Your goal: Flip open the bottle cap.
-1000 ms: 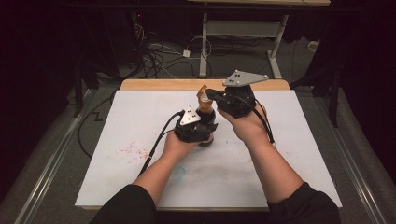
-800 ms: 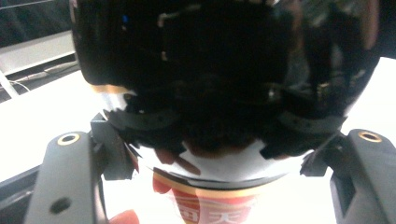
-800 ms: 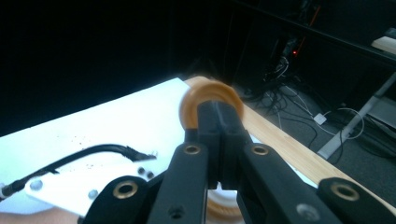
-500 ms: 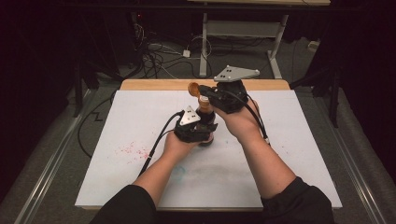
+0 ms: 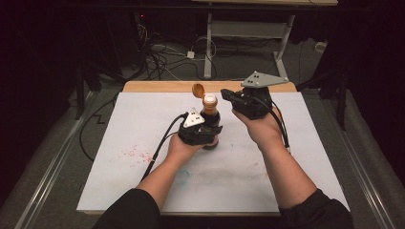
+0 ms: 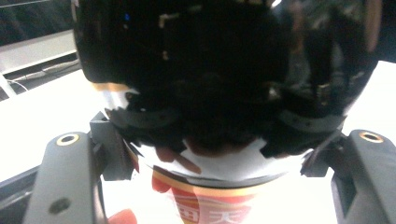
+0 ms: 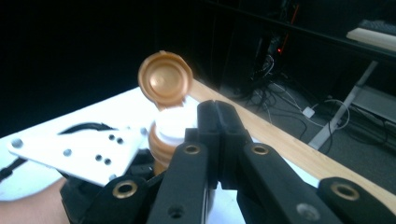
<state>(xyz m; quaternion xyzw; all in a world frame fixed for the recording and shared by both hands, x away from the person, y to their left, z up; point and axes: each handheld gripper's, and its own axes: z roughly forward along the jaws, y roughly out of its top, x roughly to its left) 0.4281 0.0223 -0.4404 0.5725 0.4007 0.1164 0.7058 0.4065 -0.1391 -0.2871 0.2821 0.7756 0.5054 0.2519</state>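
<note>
So there's a dark glass sauce bottle with a red-and-white label (image 5: pixel 210 125) standing upright around the middle of the white table mat (image 5: pixel 296 157), a bit toward the far side. Its orange flip cap (image 5: pixel 198 89) is swung open and tilted back on its hinge to the left of the white spout (image 5: pixel 209 99). In the right gripper view you're looking straight into the round inside of that cap (image 7: pixel 165 83), with the pale spout (image 7: pixel 172 125) just under it.

The left gripper (image 5: pixel 203 132) is clamped around the bottle's body; in the left gripper view both black jaws press against the sides of the dark glass (image 6: pixel 224 70), with the label just below.

The right gripper (image 5: pixel 228 96) is held up just to the right of the bottle's top, jaws squeezed together with nothing between them, not touching the cap as far as I can tell.

Pinkish smudges (image 5: pixel 136 153) sit on the mat off to the left. Behind the mat there's a wooden table edge (image 5: pixel 162 86).
</note>
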